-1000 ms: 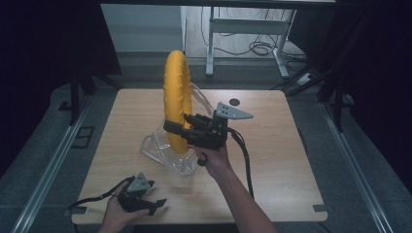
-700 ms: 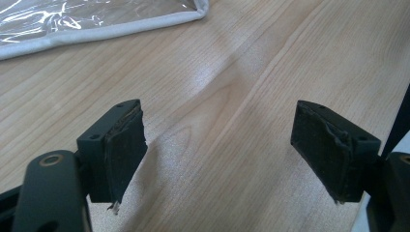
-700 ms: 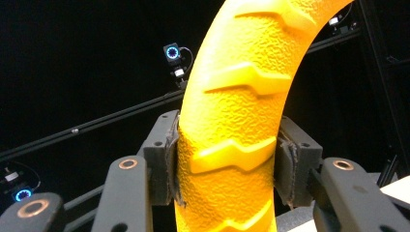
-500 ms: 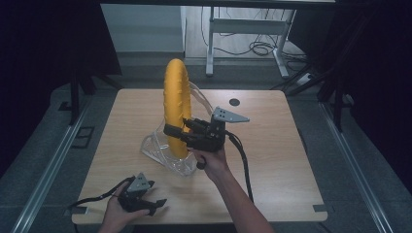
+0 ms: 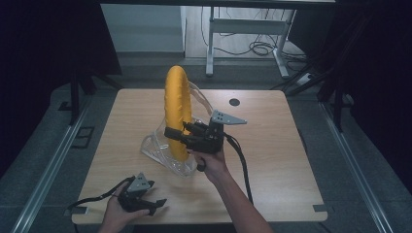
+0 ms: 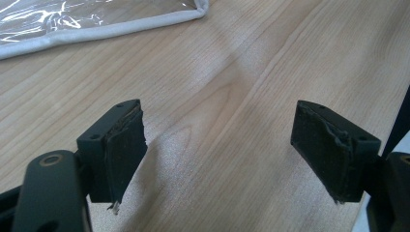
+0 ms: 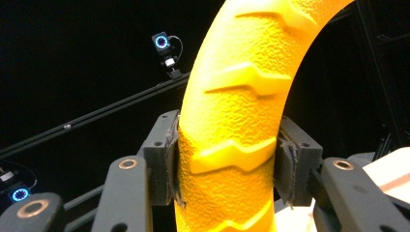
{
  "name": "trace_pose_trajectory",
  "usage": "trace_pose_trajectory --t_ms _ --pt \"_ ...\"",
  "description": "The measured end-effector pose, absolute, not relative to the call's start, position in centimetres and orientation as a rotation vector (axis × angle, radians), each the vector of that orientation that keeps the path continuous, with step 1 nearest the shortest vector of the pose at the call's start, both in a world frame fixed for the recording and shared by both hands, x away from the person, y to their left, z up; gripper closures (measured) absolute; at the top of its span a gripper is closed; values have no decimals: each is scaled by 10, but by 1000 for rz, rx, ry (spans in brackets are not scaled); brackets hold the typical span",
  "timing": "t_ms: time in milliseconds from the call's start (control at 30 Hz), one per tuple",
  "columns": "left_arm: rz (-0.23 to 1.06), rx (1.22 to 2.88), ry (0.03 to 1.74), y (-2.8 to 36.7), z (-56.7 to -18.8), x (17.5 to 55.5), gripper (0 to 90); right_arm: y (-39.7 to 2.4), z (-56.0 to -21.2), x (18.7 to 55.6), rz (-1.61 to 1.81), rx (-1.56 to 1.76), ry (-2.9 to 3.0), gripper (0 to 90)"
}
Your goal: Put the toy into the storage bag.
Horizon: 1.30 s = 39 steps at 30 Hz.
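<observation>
Right gripper (image 5: 176, 134) clamped across the lower part of the yellow ring (image 5: 177, 111), one pad on each flank, as the right gripper view makes plain: both pads (image 7: 170, 164) press into the textured skin between raised chevron ribs. Ring stands upright on edge, its bottom sunk into the mouth of a clear plastic bag (image 5: 160, 150) lying on the wooden table (image 5: 282, 145). Hold sits low on the ring, so most of the ring's bulk rides above the jaws.

Risks, judged from this:
- Top-heavy hold. A quick wrist turn could let the ring pivot between the pads and tip sideways.
- Ribbed surface. If the pads sit on a rib edge and not flat skin, the ring may slide in the grip under load.
- Bag unsecured. Nothing pins the plastic; pushing the ring down may shove the whole bag along the table or fold its mouth under, blocking entry.
- Bag mouth looks narrow against the ring; forcing it could snag the white-trimmed edge (image 6: 121, 29).

Left gripper (image 5: 145, 201) rests near the front edge of the table, well apart from the bag, jaws wide apart and holding nothing; the left gripper view shows bare wood between them. Until it steadies the bag, the sliding risk stands.
</observation>
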State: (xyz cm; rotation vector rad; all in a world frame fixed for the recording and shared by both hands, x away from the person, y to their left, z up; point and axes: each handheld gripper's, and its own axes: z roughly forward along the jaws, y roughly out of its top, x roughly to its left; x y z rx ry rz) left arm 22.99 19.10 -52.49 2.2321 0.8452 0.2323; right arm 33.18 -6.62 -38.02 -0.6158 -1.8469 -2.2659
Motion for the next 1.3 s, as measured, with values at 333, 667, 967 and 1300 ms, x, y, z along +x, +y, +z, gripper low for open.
trace_pose_trajectory --t_ms 333,667,967,1300 --pt "229 2235 844 191 -525 230 198 -68 -398 341 -2217 -683 -1870 503" --pt "231 2241 841 191 -525 230 197 -68 -417 350 -2137 -770 -1958 484" --pt "227 2237 844 191 -525 230 197 -72 -415 348 -2164 -812 -2093 430" --pt "227 2244 842 190 -526 230 197 -77 -416 340 -2142 -817 -2250 342"
